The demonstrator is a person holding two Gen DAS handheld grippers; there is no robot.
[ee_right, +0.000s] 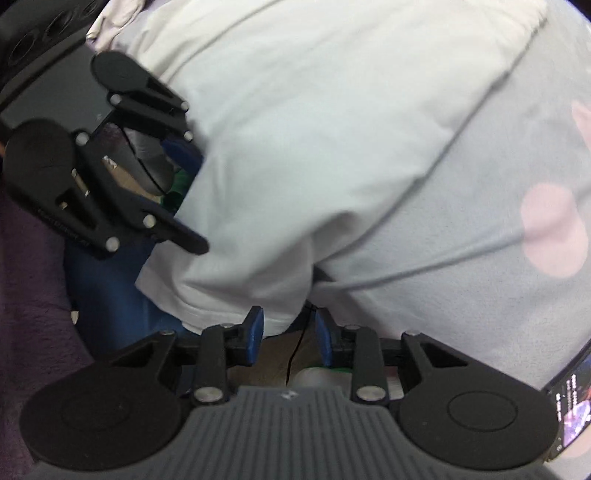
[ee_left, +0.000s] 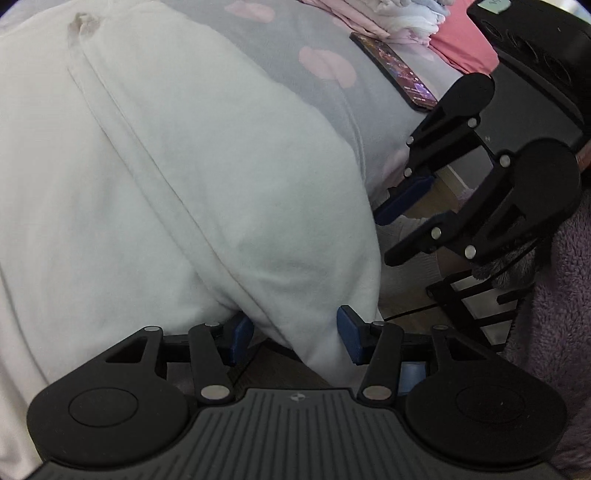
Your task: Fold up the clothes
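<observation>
**Scene layout – reference item: white garment**

1. The white garment (ee_left: 184, 166) lies spread across a grey bed cover (ee_left: 284, 40) printed with pink spots. One edge of the garment hangs down past the edge of the bed, above a wooden floor (ee_right: 273, 354).
2. Left claw (ee_left: 295, 325): clamped on the white garment. A thick hanging fold at the garment's lower corner fills the gap, and both blue pads (ee_left: 242, 332) touch the cloth.
3. Right claw (ee_right: 288, 328): apart. Nothing is held; the floor and a thin dark cable show through the gap. The garment's hem sits just beside the tip of one pad, above the gap.
4. Both claws point steeply downward at the same hanging edge of the white garment, near one another.
5. A dark phone (ee_left: 395, 70) with a lit screen lies on the bed cover beyond the white garment, apart from it.
6. A stack of folded pale clothes (ee_left: 388, 14) sits further beyond the white garment, behind the phone.
7. Purple fluffy fabric (ee_left: 554, 295) is visible beside the hanging edge of the white garment, on the side away from the bed
</observation>
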